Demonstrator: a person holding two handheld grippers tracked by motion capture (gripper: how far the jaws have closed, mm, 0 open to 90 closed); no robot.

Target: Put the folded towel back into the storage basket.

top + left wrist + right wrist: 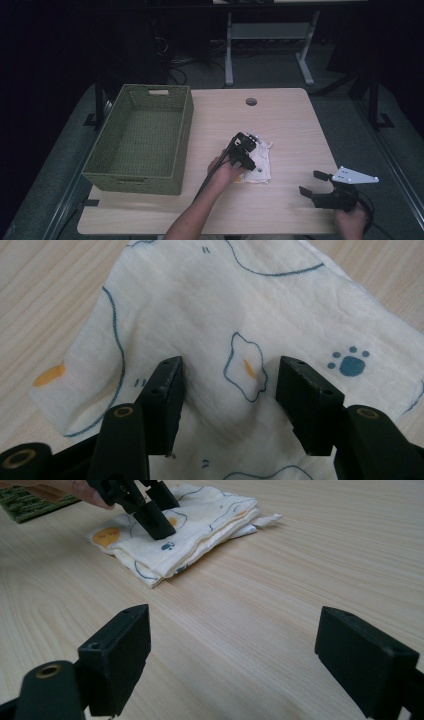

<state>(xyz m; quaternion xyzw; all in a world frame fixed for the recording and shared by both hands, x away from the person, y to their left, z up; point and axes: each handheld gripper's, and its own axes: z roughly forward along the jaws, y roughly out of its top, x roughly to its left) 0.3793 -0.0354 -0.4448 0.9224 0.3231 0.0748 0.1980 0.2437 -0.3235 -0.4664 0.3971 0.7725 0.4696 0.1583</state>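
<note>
A folded white cloth (pixel 263 165) printed with blue outlines, orange spots and a blue paw lies on the wooden table (pixel 280 125), right of centre. My left gripper (pixel 253 154) points down onto it, held by a hand coming from the bottom edge. In the left gripper view its jaws (pixel 227 375) stand partly apart with their tips on the cloth (pixel 210 305), and a low ridge of fabric bulges between them. The right gripper view shows the same gripper (pixel 165 515) planted on the cloth (pixel 200 525). My right gripper (pixel 312 183) rests open near the table's front right, nothing between its fingers (pixel 120 655).
A green woven basket (pixel 187 120) with cut-out handles stands on the table's left half, with nothing visible inside. A round cable hole (pixel 251 102) sits near the far edge. Bare wood lies between the cloth and the right gripper. Desk legs and cables stand beyond the table.
</note>
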